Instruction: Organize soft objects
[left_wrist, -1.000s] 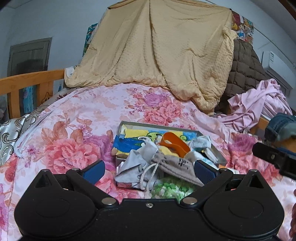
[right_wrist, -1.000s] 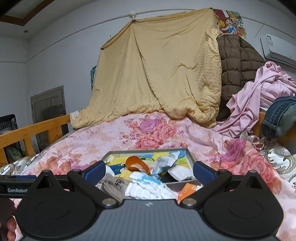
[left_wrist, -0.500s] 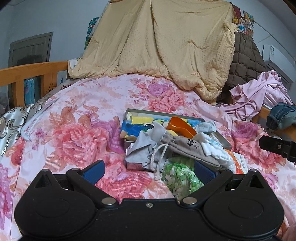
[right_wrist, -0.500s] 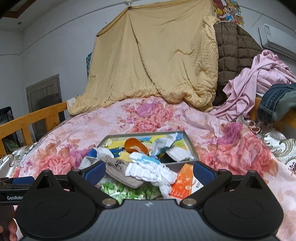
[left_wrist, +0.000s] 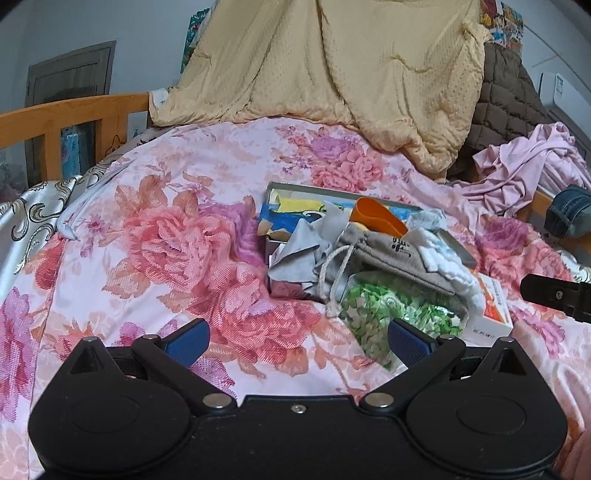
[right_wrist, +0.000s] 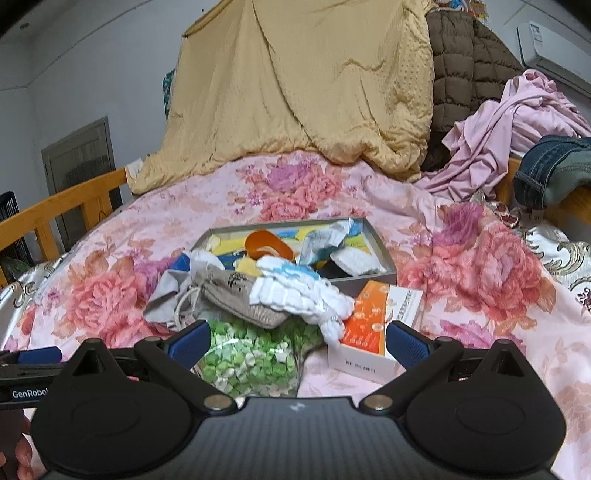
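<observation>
Both claws pulled back, higher than second ago; more of pile visible. Left claw (left_wrist: 297, 341) spread, empty. Right claw (right_wrist: 297, 341) spread, empty. Grey drawstring fabric pouch (right_wrist: 242, 297) draped over near rim of shallow grey box (right_wrist: 384, 274) on floral pink bedspread (left_wrist: 177, 236), atop clear bag of green bits (right_wrist: 251, 356). No grasp yet; sorting barely begun.

At the lower left of the right wrist view, white letters "GenRobo", cut by the frame edge, stand on the left claw (right_wrist: 38, 357); print on the grey drawstring pouch (right_wrist: 240, 299) and orange-white box (right_wrist: 373, 332) is illegible.
</observation>
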